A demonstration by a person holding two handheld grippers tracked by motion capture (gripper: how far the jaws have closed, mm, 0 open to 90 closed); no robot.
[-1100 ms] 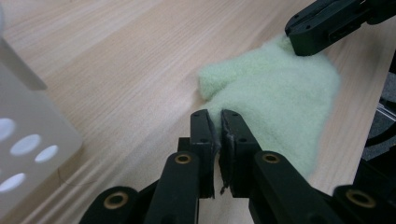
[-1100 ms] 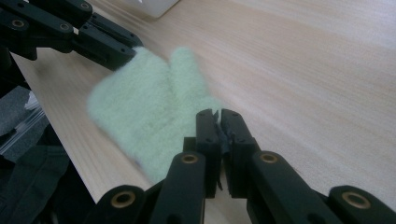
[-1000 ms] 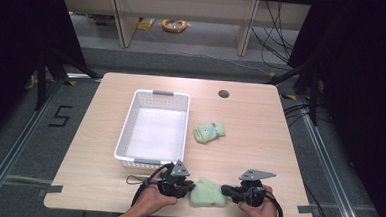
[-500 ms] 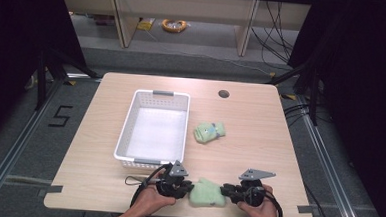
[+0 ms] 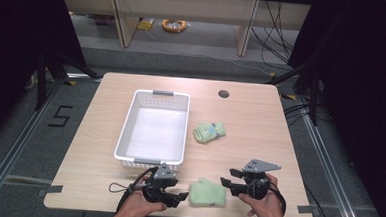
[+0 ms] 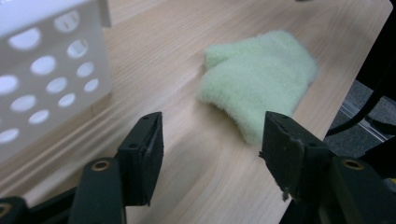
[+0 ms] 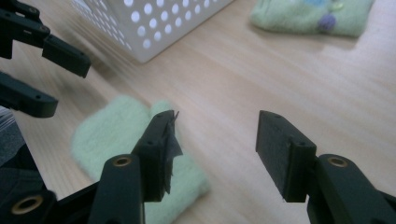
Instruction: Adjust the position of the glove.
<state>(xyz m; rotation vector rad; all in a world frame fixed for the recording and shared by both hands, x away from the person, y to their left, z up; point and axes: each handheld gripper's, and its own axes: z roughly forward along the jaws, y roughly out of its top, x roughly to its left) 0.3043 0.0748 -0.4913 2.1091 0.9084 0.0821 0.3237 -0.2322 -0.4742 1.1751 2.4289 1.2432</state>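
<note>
While both hand-held tools sit low at the table's near edge, nothing has been picked up; the left gripper [image 5: 175, 197] has its jaws spread wide with only bare wood between them, and in the left gripper view its target, the pale green fleece cloth [image 6: 258, 79], lies just ahead toward 1 o'clock, close to but not touching the pads; the right gripper [image 5: 227, 183] is equally agape and grasps nothing, its left jaw overlapping that same cloth [image 7: 140, 154] in the right gripper view, though I cannot tell if it touches. From the high view the cloth [image 5: 207, 193] lies between the two grippers; the white perforated basket [image 5: 126, 130] stands at 12 o'clock from the left gripper and looks empty; a second green cloth with a coloured pattern [image 5: 209, 131] lies beside the basket at its 3 o'clock, on the wooden table [image 5: 260, 122]. Judging by this, the tidying has barely begun; both cloths remain outside, and the grasp on the nearer one is not yet made.
</note>
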